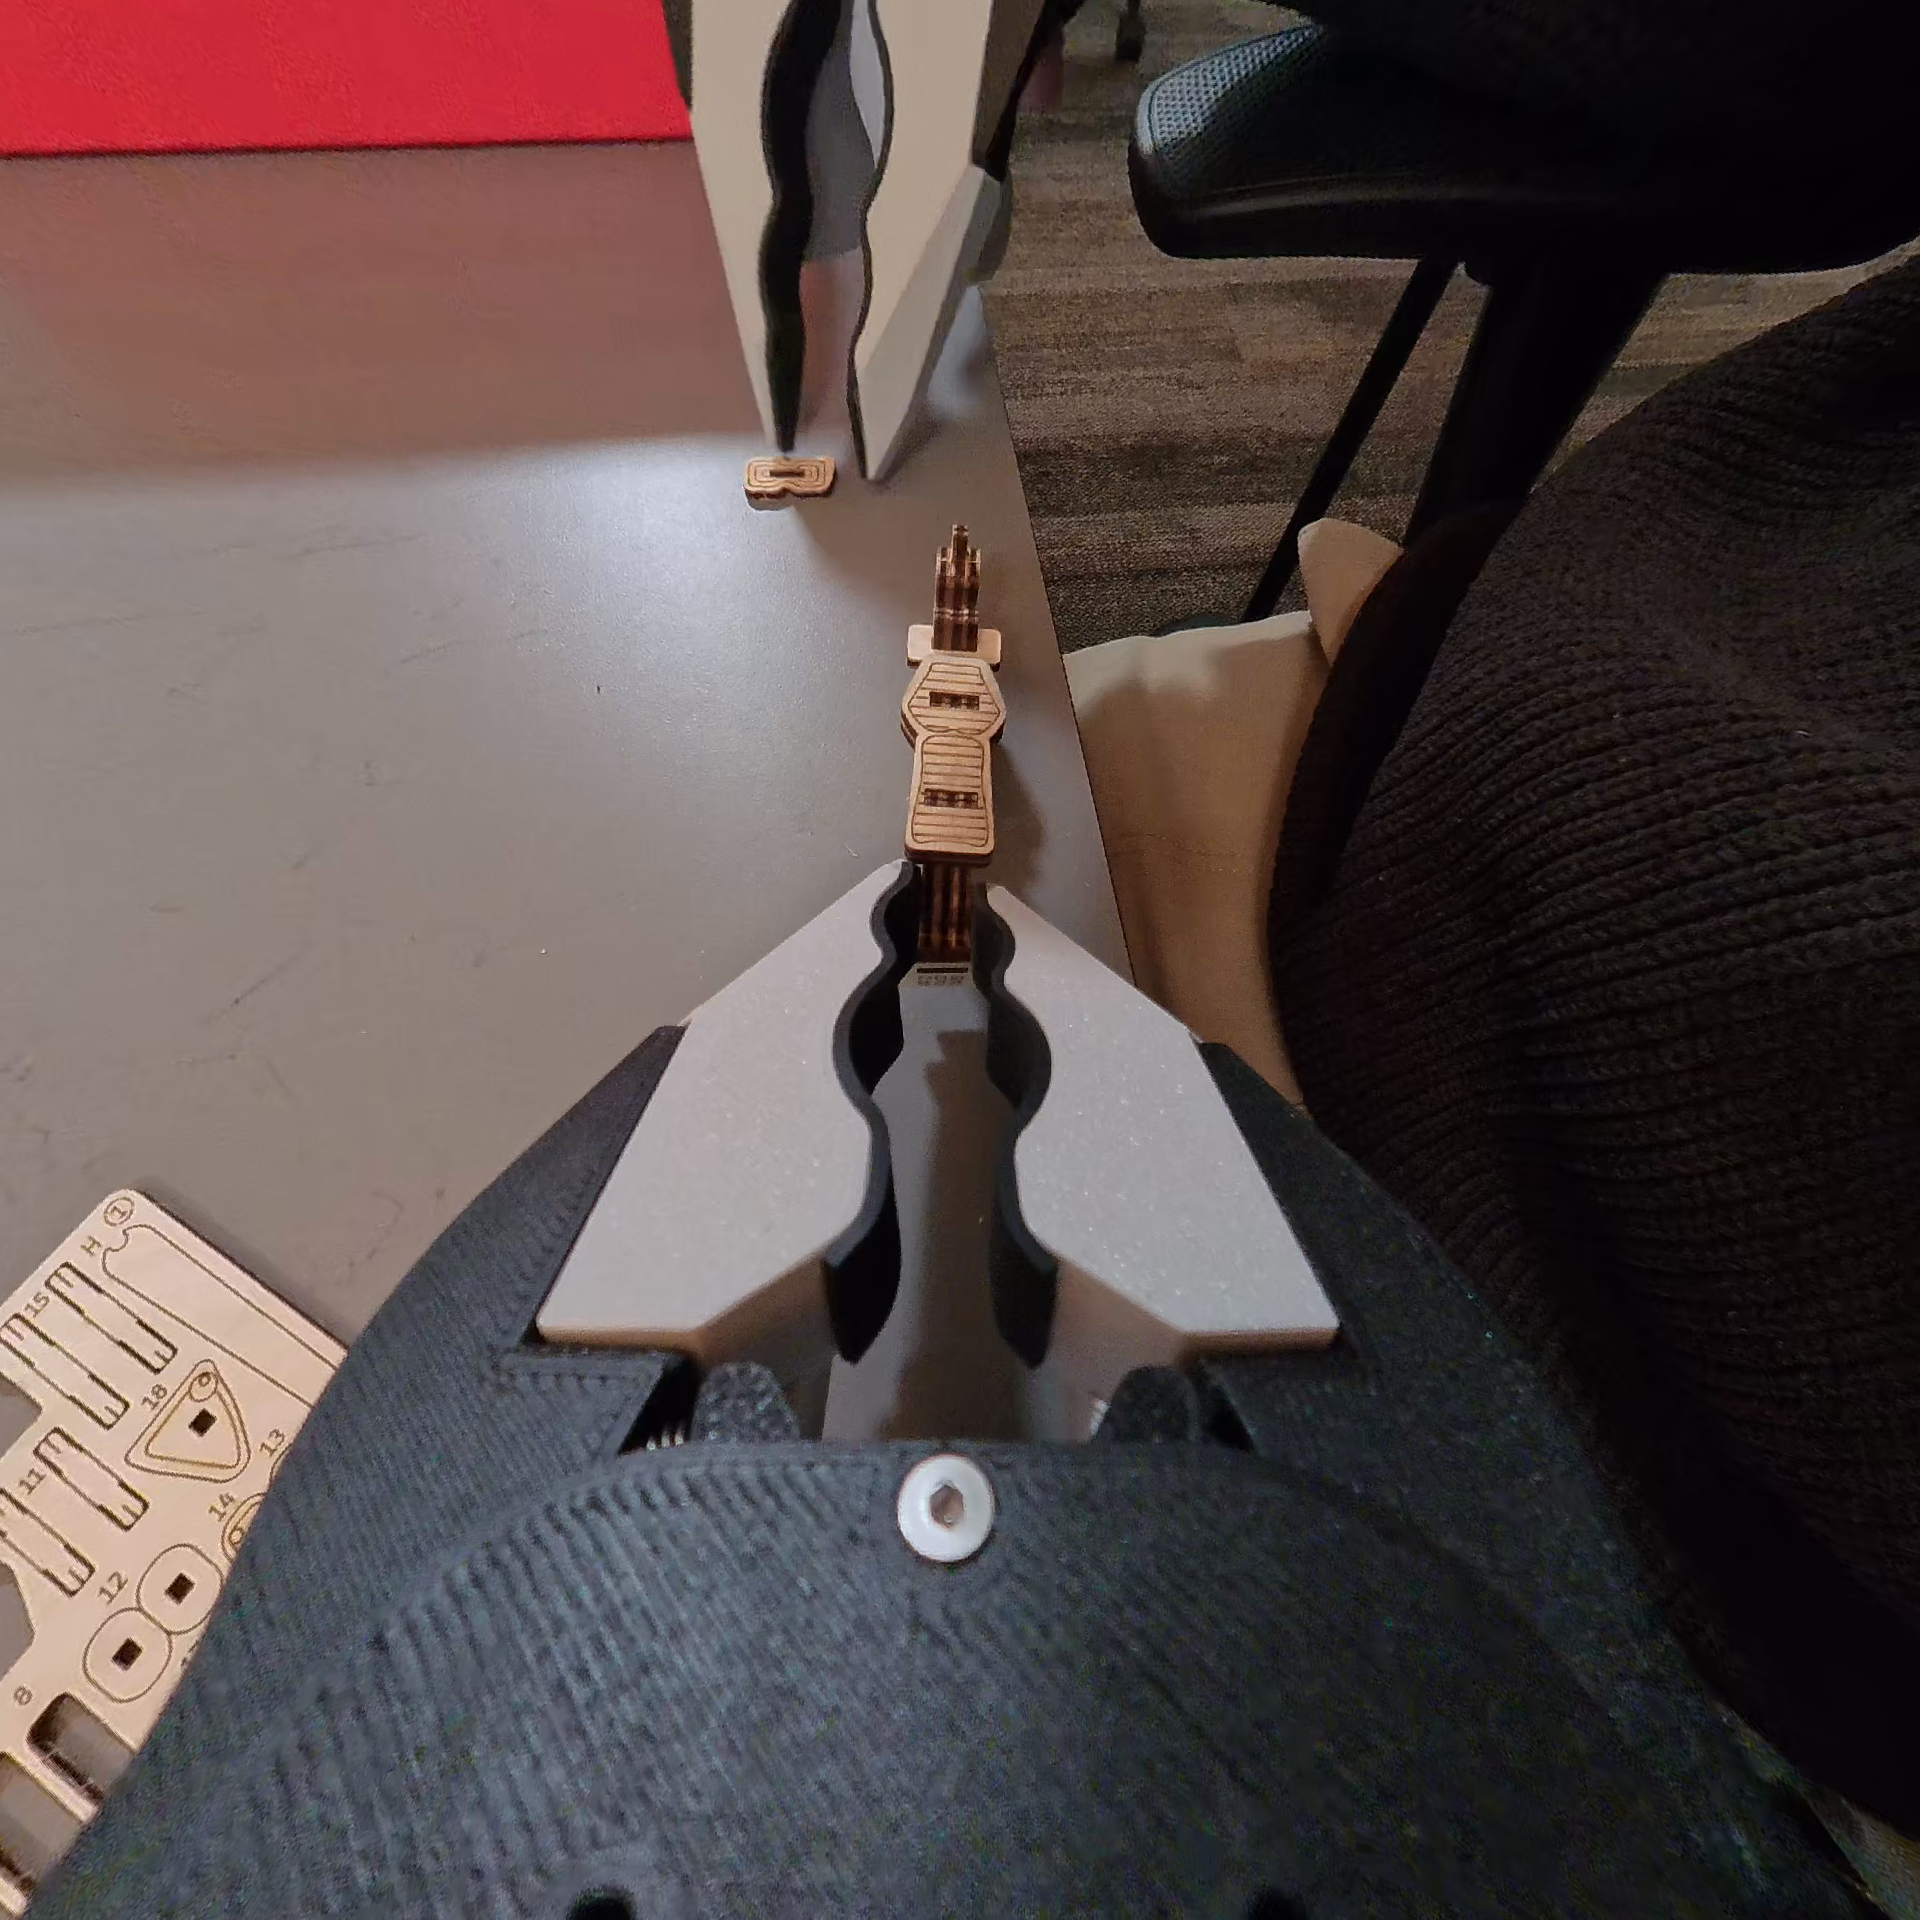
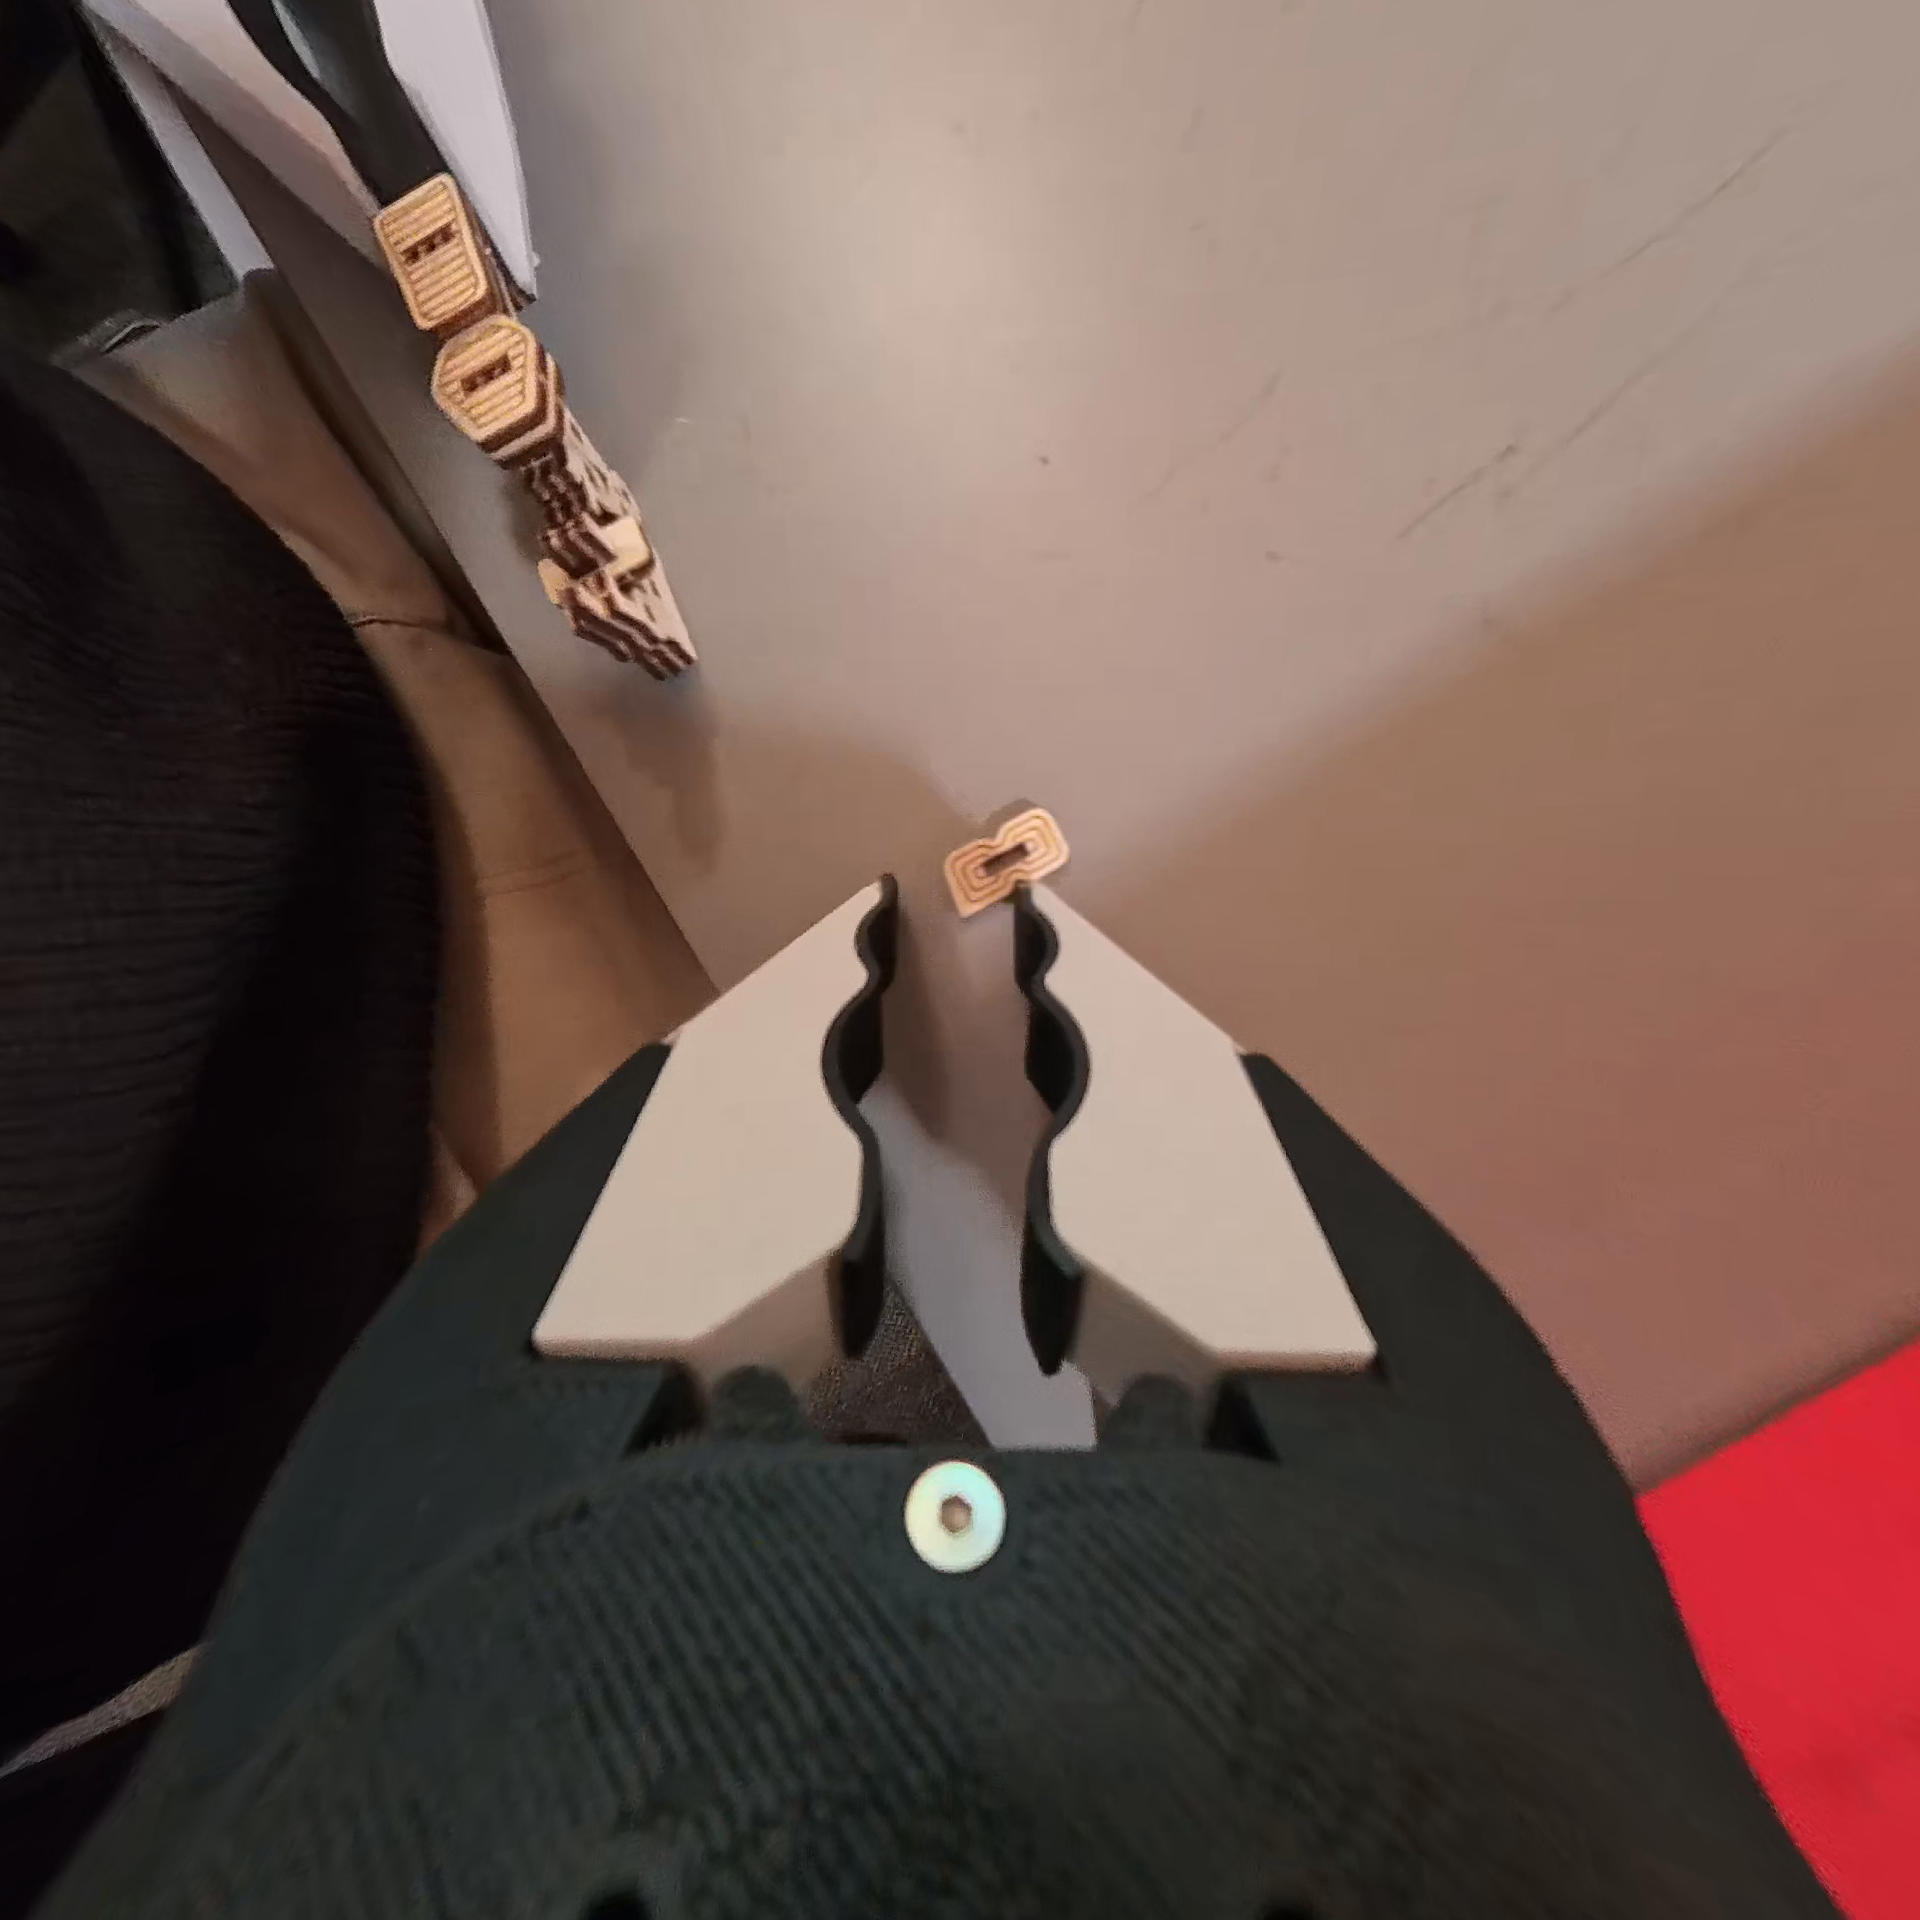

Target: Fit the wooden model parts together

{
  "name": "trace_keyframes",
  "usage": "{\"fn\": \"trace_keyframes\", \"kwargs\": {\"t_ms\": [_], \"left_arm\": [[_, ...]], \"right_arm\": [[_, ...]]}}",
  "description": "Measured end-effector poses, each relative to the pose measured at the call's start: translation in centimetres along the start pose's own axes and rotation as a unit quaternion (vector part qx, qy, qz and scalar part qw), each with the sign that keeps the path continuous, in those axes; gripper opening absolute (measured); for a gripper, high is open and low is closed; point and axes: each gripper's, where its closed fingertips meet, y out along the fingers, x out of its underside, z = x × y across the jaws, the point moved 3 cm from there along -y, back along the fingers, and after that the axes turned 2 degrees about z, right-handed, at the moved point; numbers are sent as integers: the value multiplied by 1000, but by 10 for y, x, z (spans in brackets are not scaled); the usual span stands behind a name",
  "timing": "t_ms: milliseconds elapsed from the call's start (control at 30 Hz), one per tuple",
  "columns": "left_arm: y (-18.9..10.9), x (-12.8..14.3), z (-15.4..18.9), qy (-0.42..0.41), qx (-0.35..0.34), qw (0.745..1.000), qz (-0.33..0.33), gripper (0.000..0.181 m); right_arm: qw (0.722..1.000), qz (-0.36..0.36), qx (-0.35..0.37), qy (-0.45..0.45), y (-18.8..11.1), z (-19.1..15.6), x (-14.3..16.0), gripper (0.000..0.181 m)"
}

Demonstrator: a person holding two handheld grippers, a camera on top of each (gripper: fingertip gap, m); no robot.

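- Around your work: a grey table (image 1: pixel 364 727) with a red mat (image 1: pixel 312 73) at its far side, and a wooden sheet of numbered cut-out parts (image 1: pixel 114 1455) lying flat by your left tongs' body.
- Off the table edge you have a black office chair (image 1: pixel 1507 156) on carpet and a dark knitted sleeve (image 1: pixel 1610 935) close against the left tongs.
- Your left tongs (image 1: pixel 943 914) are clamped on the tail of the wooden model (image 1: pixel 948 758), a long layered strip with two engraved plates on top. It juts straight out from the tips, near the table edge.
- Your right tongs (image 2: pixel 956 896) stand with a narrow gap between the fingers, holding nothing.
- The small wooden piece (image 2: pixel 1006 856), a flat slotted part shaped like a figure eight, lies on the table just past the right tongs' tips. One fingertip (image 2: pixel 1023 904) overlaps its near edge; whether it touches, you cannot tell.
- In the left wrist view, the right tongs (image 1: pixel 826 447) point down at the table with that small piece (image 1: pixel 790 480) at their tips, well apart from the model's far end.
- Nothing stands between the model and the small piece.
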Motion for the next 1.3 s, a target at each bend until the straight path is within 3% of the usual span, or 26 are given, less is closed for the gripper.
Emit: {"fn": "trace_keyframes", "kwargs": {"t_ms": [233,400,567,633,833,1000,1300], "left_arm": [[0,0,0,0,0,1000,0,8],[0,0,0,0,0,1000,0,8],[0,0,0,-1,-1,1000,0,8],[0,0,0,0,-2,1000,0,8],[-1,-1,0,-2,-1,1000,1,8],[-1,0,0,-3,0,1000,1,8],[0,0,0,-4,-1,1000,0,8]], "right_arm": [[999,11,-48,-4,11,-22,-10,23],[999,36,-6,-12,1,-14,-20,25],[991,65,67,95,-10,4,-26,41],[983,98,53,144,-10,-2,-33,48],[977,114,34,176,-2,-17,-24,31],[984,78,92,131,3,-11,-18,37],[985,65,93,130,13,-12,-19,32]]}}
